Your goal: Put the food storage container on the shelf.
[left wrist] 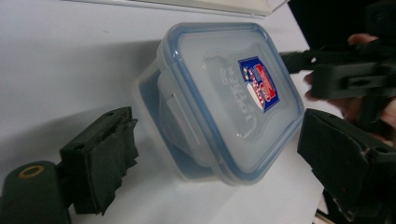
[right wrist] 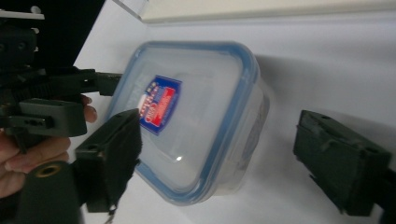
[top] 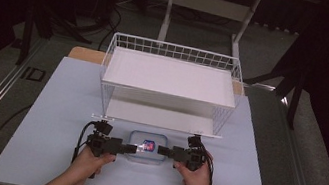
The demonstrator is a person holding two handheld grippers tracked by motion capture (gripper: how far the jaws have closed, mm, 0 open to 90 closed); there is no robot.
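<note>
Overhead, the high view shows a small clear plastic food container [top: 146, 151] with a blue-rimmed snap lid sitting on the white table [top: 59, 105], near the front edge and just in front of a white wire two-tier shelf rack [top: 169, 86]. A red and blue label [top: 148, 145] lies on the lid. The left gripper [top: 129, 149] comes in from the left and the right gripper [top: 165, 151] from the right, each held in a hand, their tips meeting the short ends of the container. From this height I cannot tell how wide either pair of jaws stands.

Next, in the left gripper view, the container [left wrist: 224, 102] lies between this gripper's two black jaws, which stand well apart: one padded jaw sits low at the left, clear of the box wall, and the other sits at the right close to the lid rim [left wrist: 205, 135], contact unclear. The label [left wrist: 259, 83] faces up, and a side latch [left wrist: 184, 119] is folded down. Beyond the box, the right gripper [left wrist: 299, 60] reaches toward its far end, with fingers [left wrist: 359, 39] behind it.

Finally, in the right gripper view, the container [right wrist: 196, 126] again sits between jaws that are spread wide. The left jaw overlaps the lid near the label [right wrist: 161, 105]; the right one stands apart from the box wall over the table [right wrist: 327, 60]. The left gripper [right wrist: 105, 84] touches the far end.
</note>
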